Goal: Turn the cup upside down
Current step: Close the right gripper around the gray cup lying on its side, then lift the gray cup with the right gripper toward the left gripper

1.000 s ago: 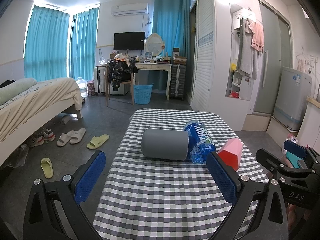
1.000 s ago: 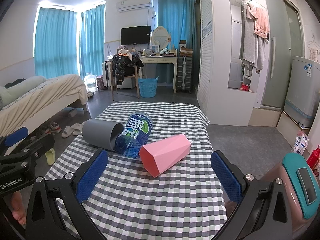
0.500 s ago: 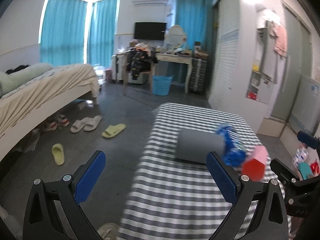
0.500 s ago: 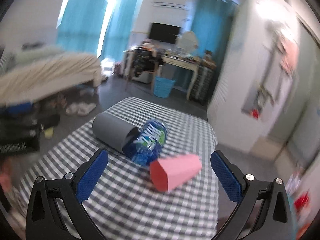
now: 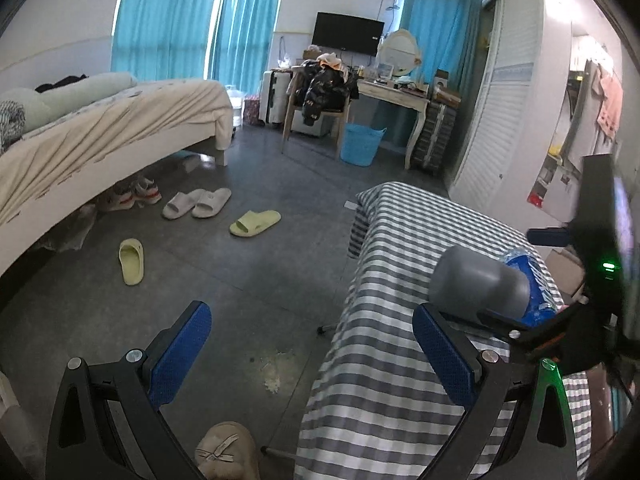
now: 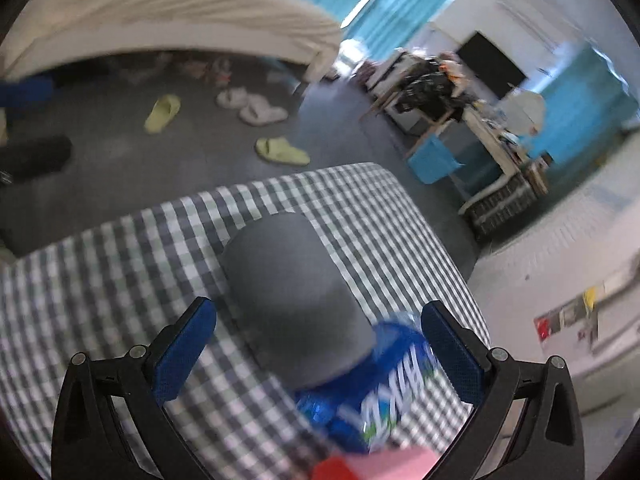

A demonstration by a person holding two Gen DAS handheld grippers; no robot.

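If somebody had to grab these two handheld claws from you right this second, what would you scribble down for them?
Left gripper: open, empty, aimed mostly at the floor beside the table.
Right gripper: open, empty, low over the cups.
Gray cup lies on its side, the blue bottle against it; pink cup lies nearest the right gripper, mostly out of frame.
Done: nothing, no cup gripped.
Left: grasp a cup, turn it mouth down, set it on the table.

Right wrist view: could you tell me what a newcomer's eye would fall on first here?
The gray cup lying on its side on the checked table, framed by the open right gripper. Against its near end lies a blue bottle, with a pink cup at the bottom edge.
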